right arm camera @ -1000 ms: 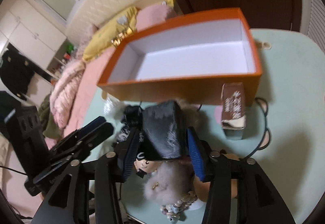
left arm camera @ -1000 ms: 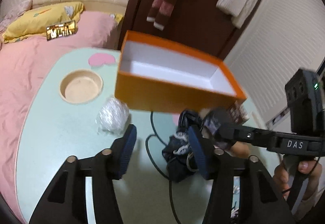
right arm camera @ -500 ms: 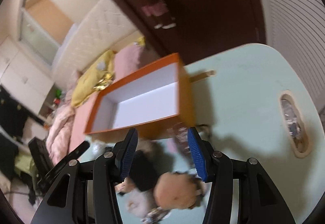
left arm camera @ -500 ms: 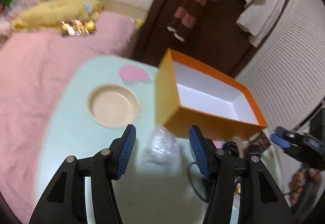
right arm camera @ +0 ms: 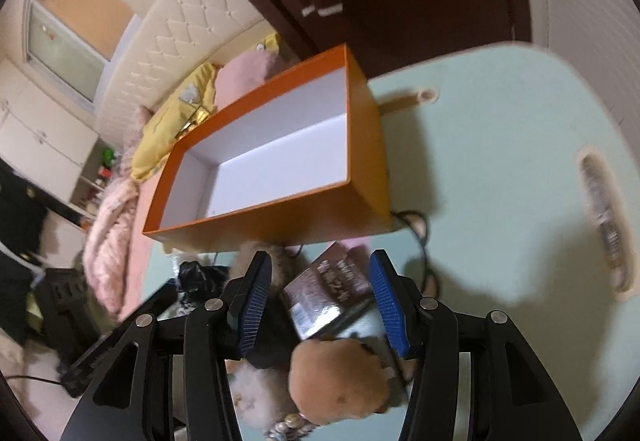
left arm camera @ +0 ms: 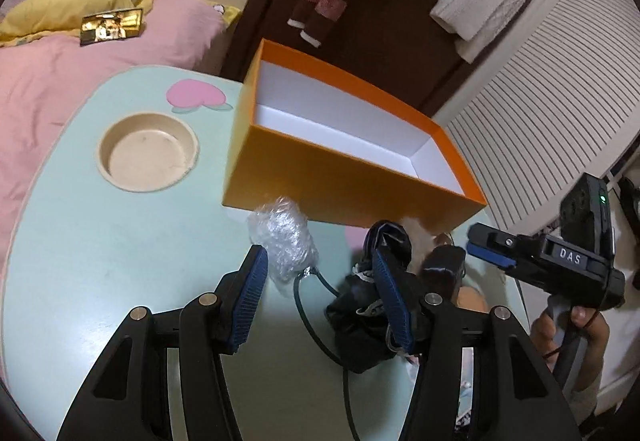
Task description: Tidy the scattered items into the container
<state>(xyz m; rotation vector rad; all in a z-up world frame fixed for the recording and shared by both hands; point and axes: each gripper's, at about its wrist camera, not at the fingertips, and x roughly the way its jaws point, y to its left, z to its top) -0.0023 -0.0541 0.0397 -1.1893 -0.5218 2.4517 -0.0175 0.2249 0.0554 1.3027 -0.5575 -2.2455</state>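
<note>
a: where's the orange box (left arm camera: 340,177)?

b: on the pale green table (left arm camera: 100,261), open, white inside, nothing in it.

a: and the left gripper (left arm camera: 320,305)?

b: jaws parted, holding nothing; crumpled clear plastic (left arm camera: 286,237) lies just ahead, a black bundle (left arm camera: 360,317) behind its right finger.

a: the right gripper (right arm camera: 320,305)?

b: jaws apart too, empty, hovering over a brown packet (right arm camera: 332,289) and a tan round thing (right arm camera: 340,381).

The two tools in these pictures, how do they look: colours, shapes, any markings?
Each tool, left and right, has two black angular arms with silver round rivets, ending in flat blue ribbed pads. From the left camera, the right tool's black body shows white letters "DAS", a small green light and a handle.
</note>
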